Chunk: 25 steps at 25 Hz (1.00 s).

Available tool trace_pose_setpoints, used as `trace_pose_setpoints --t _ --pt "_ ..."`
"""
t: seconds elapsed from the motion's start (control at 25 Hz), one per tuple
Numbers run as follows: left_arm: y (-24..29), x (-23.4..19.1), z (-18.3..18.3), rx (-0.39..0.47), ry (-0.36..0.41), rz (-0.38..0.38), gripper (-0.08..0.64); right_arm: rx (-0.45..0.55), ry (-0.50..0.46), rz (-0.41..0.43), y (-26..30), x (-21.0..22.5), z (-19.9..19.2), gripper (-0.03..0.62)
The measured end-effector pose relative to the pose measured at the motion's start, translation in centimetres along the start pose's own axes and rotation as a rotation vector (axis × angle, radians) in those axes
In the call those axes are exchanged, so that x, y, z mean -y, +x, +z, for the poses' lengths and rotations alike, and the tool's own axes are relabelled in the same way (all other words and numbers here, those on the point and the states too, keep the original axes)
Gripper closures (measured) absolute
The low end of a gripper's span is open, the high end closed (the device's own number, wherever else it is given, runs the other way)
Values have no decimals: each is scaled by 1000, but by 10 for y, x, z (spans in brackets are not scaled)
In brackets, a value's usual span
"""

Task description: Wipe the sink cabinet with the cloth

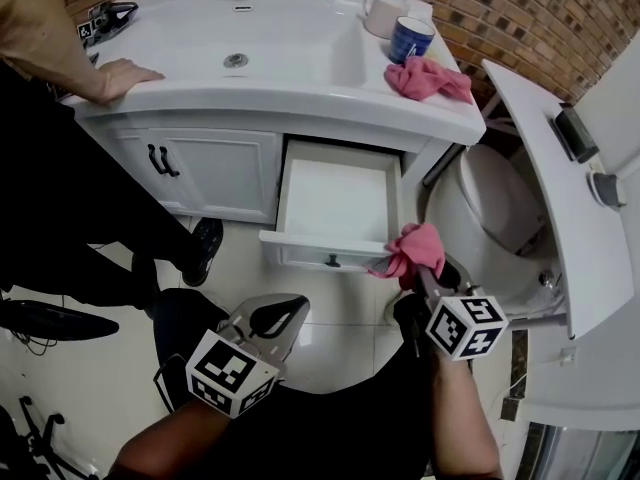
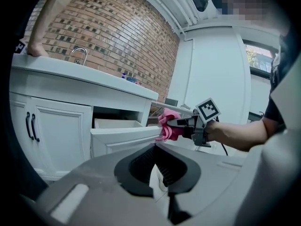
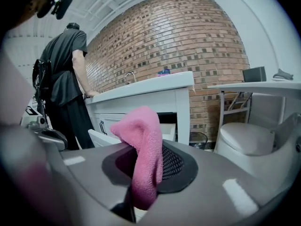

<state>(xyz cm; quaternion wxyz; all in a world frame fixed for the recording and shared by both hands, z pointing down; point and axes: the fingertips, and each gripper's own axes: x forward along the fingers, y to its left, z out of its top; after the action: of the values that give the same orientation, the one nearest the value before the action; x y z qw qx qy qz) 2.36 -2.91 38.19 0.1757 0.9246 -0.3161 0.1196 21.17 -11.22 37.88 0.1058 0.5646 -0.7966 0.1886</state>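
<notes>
The white sink cabinet [image 1: 205,173] has its middle drawer [image 1: 335,206] pulled out. My right gripper [image 1: 424,271] is shut on a pink cloth [image 1: 412,248], which rests against the drawer's front right corner. The right gripper view shows the cloth [image 3: 143,147] bunched up out of the jaws of the right gripper [image 3: 141,173], with the cabinet [image 3: 141,102] beyond. My left gripper [image 1: 290,313] hangs lower, in front of the drawer, with its jaws together and nothing in them. Seen from the left gripper [image 2: 156,149], the cloth [image 2: 168,127] touches the drawer front [image 2: 124,138].
A second pink cloth [image 1: 428,78], a blue mug [image 1: 410,38] and a white cup [image 1: 380,13] sit on the counter's right end. A person in dark clothes stands at the left with a hand [image 1: 125,76] on the counter. A toilet [image 1: 500,218] stands close at the right.
</notes>
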Motion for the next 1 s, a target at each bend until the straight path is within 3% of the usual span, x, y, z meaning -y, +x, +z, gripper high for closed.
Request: trace_pose_setpoints --t 0.2,0.4,0.6,0.8,1.0 --pt "0 -1 3 2 7 7 554 17 21 -47 -7 24 2 512" --pt "-10 -5 2 4 15 26 554 57 2 -37 -10 8 11 512" --pt "-21 -15 1 18 -10 46 554 118 -48 165 -1 -79 24 512" --pt "-42 -36 -5 23 -35 110 554 40 -83 350 34 -172 -10 512" --pt "-61 -47 -13 25 -69 161 554 -61 -137 430 65 -222 -55 512"
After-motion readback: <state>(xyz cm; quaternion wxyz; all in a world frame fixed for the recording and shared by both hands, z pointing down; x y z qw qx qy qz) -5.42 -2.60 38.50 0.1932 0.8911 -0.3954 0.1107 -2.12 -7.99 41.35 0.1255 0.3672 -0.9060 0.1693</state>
